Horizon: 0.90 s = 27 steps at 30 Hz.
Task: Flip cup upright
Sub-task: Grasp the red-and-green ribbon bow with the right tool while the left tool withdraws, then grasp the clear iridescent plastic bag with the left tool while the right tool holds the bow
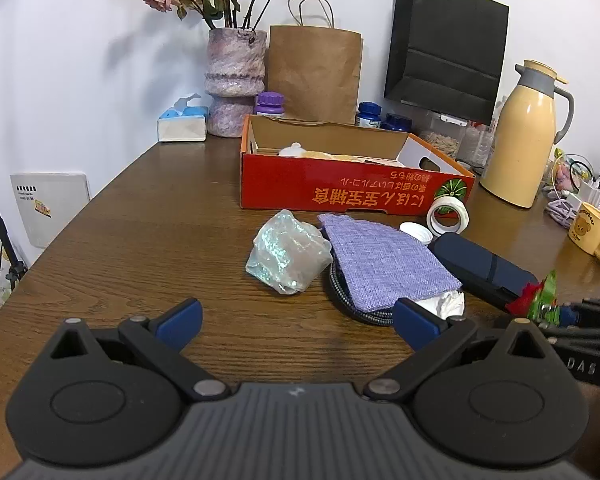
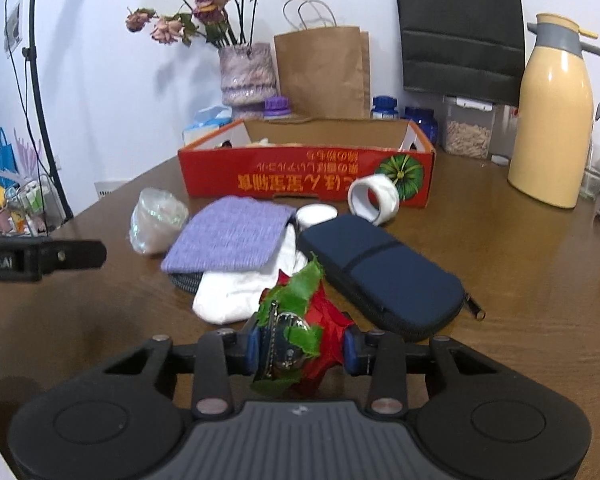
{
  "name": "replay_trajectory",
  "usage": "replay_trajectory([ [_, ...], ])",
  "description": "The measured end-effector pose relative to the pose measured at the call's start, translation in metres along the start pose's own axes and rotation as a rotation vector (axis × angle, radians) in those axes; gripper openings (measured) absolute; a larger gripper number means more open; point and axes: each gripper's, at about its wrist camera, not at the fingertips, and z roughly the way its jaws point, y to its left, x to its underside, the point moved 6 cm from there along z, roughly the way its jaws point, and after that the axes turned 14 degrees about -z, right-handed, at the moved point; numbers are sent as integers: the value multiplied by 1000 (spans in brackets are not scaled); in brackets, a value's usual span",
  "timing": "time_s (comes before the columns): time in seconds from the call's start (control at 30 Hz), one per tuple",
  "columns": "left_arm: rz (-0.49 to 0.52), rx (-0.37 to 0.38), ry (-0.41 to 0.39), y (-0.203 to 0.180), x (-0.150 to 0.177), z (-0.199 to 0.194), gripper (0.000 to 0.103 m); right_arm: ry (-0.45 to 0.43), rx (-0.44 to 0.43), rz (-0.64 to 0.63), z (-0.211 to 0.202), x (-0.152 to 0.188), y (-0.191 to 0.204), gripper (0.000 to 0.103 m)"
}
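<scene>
Brown wood-grain table point(image 1: 140, 220), against white wall point(image 1: 80, 60); cluttered at 12 and 3 o'clock.

- Cup point(image 1: 288, 256), qty 1: crinkled translucent plastic, iridescent sheen. Mid-table, free of both tongs, at 9 o'clock of lilac cloth and touching it. Looks tipped; which way the mouth faces is unclear.
- Left gripper point(image 1: 298, 314): blue pads wide apart, nothing between, at 6 o'clock of cup.
- Right gripper point(image 2: 302, 350): pads clamped on red-and-green leafy item point(image 2: 300, 308) w/ metal part.
- Lilac cloth point(image 1: 384, 264), qty 1: coarse woven, flat, over white cloth point(image 2: 240, 288).
- Red carton point(image 1: 340, 188), qty 1: open-top cardboard, orange print upside down, at 12 o'clock of cup.
- Navy case point(image 1: 484, 268), qty 1: zipped, oblong, fabric.
- Tape roll point(image 1: 448, 216), qty 1: white, on edge, against carton.
- Paper bags, qty 2: brown point(image 1: 314, 76), black point(image 1: 446, 44), at wall.
- Vase point(image 1: 236, 80), qty 1: mottled pink-lilac, w/ dried roses.
- Thermos jug point(image 1: 524, 136), qty 1: cream, grey lid.
- Yellow mug point(image 1: 592, 232), qty 1: bear print, upright, 3 o'clock edge.
- Tissue pack point(image 1: 182, 120), qty 1: blue-white.
</scene>
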Motion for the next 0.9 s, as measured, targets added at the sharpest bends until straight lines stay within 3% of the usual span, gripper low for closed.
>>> replay_trajectory([
  [0.6,-9,-16,6,4,-31,53,103,-46,57,-5,21,-35,-19,37],
  [0.9,10,-23,38,1,-36,88,94,-38,62,-6,30,-39,-21,37],
])
